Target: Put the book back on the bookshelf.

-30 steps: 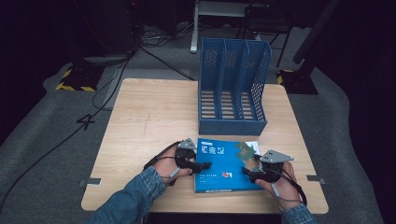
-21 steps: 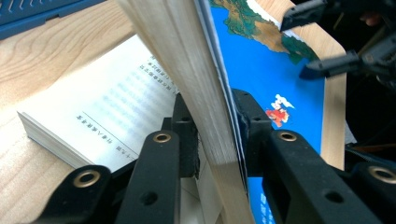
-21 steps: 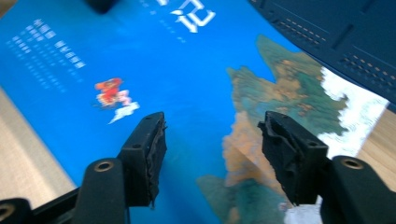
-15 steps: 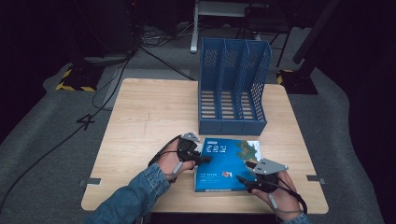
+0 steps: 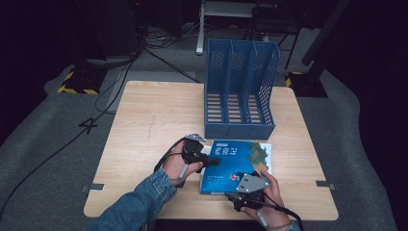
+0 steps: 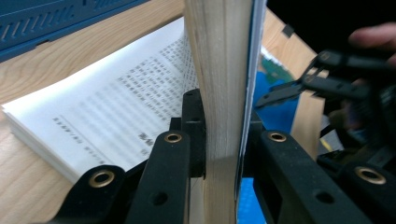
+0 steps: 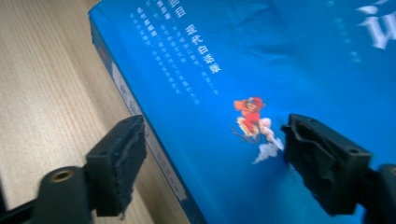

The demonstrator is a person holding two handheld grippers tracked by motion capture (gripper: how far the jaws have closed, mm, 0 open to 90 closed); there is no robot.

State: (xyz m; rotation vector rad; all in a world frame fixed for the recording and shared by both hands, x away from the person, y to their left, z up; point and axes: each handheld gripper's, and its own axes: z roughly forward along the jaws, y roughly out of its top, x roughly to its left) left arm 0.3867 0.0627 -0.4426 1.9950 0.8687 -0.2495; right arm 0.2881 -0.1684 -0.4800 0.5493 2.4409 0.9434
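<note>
On the table (image 5: pixel 144 115): one book (image 5: pixel 238 161), two tongs.

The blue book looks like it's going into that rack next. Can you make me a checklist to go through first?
1. Left gripper shut on part of the blue book, its cover and a wad of pages: ok.
2. Whole book gripped: not ok, lower pages lie open on the table.
3. Right gripper gripping: not ok, jaws just opened, straddling the book's edge.
4. Blue rack upright, slots free: ok.
5. Book will fit a slot: cannot tell.
</note>
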